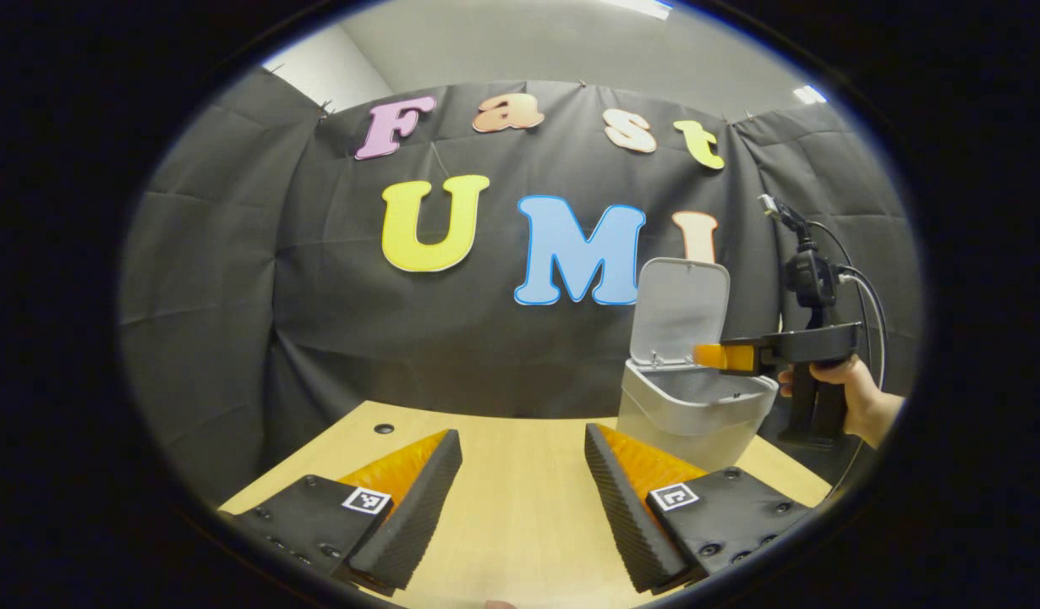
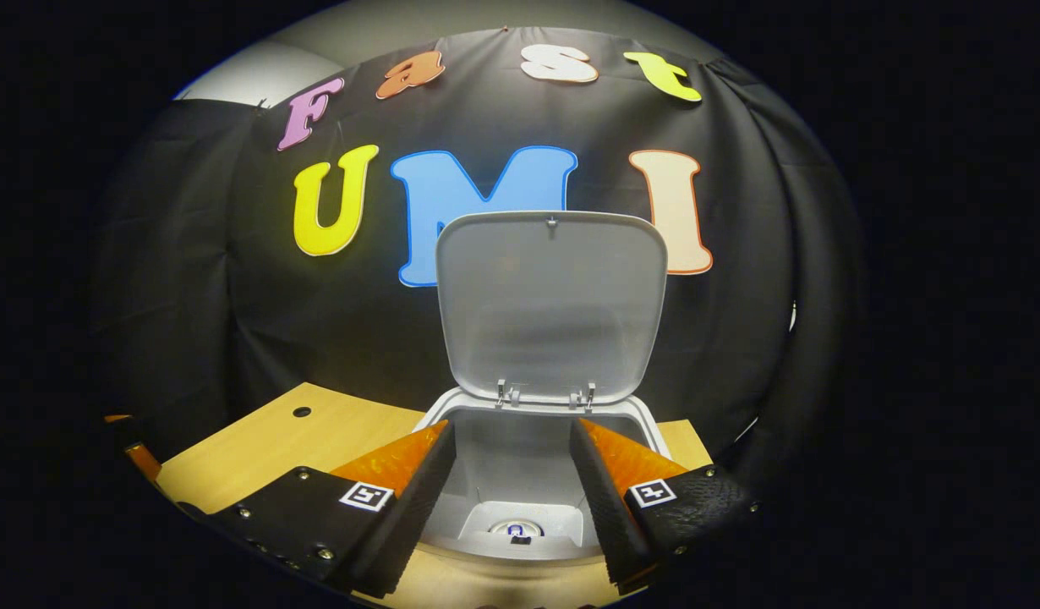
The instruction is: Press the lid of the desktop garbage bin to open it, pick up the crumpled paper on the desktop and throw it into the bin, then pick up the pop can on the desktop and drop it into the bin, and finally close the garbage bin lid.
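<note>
While my right gripper [image 2: 511,482] hangs spread and empty over the open bin [image 2: 537,507], its upright lid [image 2: 551,304] stands just beyond, nearer me than my spread left gripper [image 1: 524,491].

The left gripper [image 1: 523,499] has two wedge-shaped fingers [image 1: 410,516] with ribbed inner faces, each mounted on a dark plate studded with small screws and carrying a square black-and-white marker [image 1: 367,500]. The right gripper [image 2: 513,499] is built the same way, with its own marker [image 2: 652,491]. In the left gripper view, a hand [image 1: 850,393] grips its dark pistol-style handle, a small mast with looping black cables [image 1: 862,292] rising above it.
</note>
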Demonstrator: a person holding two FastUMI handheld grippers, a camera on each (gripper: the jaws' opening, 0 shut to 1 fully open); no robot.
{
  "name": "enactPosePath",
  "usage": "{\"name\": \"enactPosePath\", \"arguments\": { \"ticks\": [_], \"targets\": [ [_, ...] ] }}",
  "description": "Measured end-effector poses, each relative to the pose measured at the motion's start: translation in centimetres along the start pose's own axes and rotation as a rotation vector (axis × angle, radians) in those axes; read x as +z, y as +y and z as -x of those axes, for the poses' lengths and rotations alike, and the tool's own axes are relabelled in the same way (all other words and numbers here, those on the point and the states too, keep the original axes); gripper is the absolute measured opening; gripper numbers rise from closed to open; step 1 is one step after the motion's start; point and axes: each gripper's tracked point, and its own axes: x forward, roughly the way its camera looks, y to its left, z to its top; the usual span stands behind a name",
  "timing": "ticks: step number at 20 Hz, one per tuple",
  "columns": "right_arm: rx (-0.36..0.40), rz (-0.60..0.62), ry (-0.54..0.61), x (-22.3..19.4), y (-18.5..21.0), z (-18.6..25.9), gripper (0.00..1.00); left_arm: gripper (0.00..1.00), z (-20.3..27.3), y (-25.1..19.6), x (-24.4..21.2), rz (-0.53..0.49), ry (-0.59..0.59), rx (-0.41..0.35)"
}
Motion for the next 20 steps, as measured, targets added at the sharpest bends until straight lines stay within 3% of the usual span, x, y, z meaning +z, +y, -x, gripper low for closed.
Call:
{"name": "enactPosePath", "arguments": {
  "ticks": [8,20],
  "targets": [
    [-0.024,0.012,-0.068,3.3,-0.3,1.4,0.88,0.96,0.0,-0.9,0.9,-0.009,-0.014,-0.020],
    [-0.115,0.059,-0.196,13.1,-1.4,0.5,0.89,0.96,-0.4,-0.1,2.0,0.020,-0.017,-0.045]
  ]
}}
